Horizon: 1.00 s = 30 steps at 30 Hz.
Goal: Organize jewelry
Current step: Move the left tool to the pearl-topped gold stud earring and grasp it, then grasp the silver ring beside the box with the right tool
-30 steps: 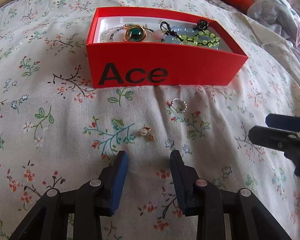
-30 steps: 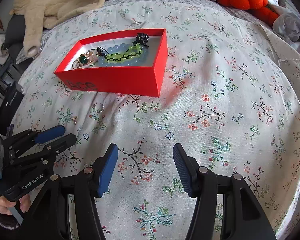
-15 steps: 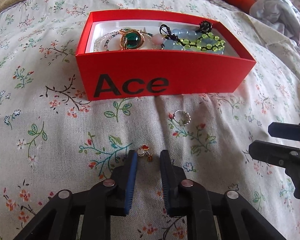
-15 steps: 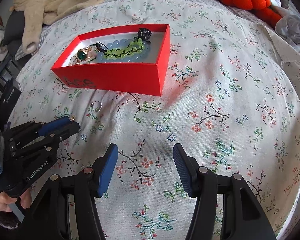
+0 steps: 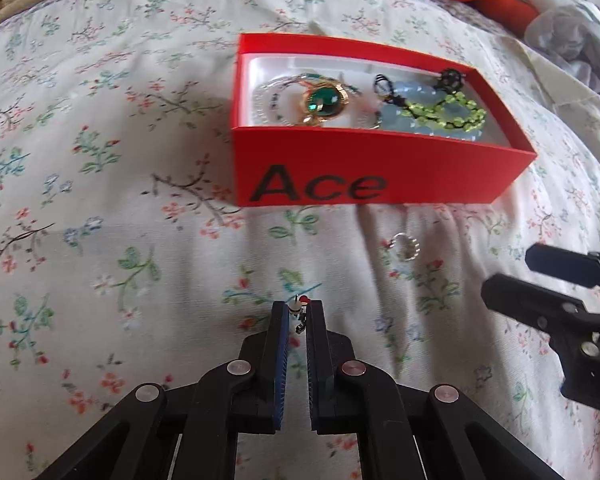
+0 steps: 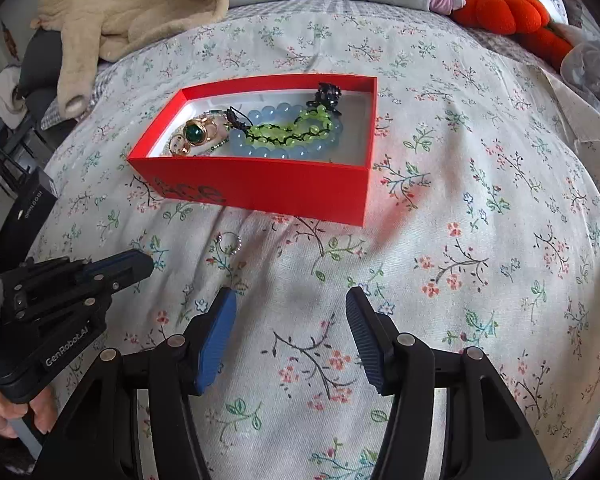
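One tiny gold and white earring (image 5: pixel 299 307) is pinched tight in the closed left gripper (image 5: pixel 298 314), so it can be put in the red cardboard box (image 5: pixel 380 172) nearby, while the right gripper (image 6: pixel 290 306) is kept open and empty.

A floral bedspread (image 6: pixel 480 240) carries a red box (image 6: pixel 284 188) and a ring (image 6: pixel 230 243).

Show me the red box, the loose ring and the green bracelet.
Red box (image 5: pixel 440 182): left wrist view, its front wall.
Ring (image 5: pixel 406 246): left wrist view, its band, on the bedspread.
Green bracelet (image 6: pixel 290 130): right wrist view, its beads, inside the box.
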### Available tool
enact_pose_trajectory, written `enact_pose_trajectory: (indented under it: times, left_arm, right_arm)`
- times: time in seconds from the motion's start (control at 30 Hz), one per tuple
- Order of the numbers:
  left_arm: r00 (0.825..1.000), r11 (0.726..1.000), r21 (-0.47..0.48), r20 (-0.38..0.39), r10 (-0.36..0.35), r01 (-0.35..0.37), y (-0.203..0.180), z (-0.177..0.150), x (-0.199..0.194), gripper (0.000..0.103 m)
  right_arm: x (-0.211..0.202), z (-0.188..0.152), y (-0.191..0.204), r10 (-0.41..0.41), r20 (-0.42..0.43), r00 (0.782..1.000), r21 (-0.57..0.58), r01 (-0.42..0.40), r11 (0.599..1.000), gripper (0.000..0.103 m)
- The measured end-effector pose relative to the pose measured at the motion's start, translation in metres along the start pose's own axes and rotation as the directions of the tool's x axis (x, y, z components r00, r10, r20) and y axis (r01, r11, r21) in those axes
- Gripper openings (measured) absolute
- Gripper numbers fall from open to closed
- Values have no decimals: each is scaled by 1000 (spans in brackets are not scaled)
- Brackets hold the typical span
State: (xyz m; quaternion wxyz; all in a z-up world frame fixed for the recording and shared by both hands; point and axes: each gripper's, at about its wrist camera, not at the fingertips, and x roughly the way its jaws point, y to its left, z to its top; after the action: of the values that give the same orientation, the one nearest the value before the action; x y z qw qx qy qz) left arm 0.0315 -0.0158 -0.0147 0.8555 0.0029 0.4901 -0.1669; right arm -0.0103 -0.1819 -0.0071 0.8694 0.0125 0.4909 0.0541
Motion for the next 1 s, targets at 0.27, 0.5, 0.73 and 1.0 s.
enact_pose_trajectory:
  times: [0.27, 0.5, 0.73, 1.0]
  left_arm:
    - [999, 999, -16, -7, 36, -36, 21, -5, -9, 3]
    - [1000, 999, -35, -7, 28, -28, 34, -11, -17, 3]
    - [1000, 998, -58, -9, 30, -30, 43, -15, -21, 3]
    - [999, 996, -80, -8, 35, -35, 49, -14, -23, 3]
  right_arm:
    - [20, 9, 27, 39, 49, 998, -58, -36, 998, 38]
    - [42, 10, 44, 27, 20, 999, -87, -25, 996, 26]
    - [49, 15, 38, 35, 32, 999, -33, -34, 999, 17]
    - [51, 18, 35, 35, 30, 999, -23, -34, 999, 3]
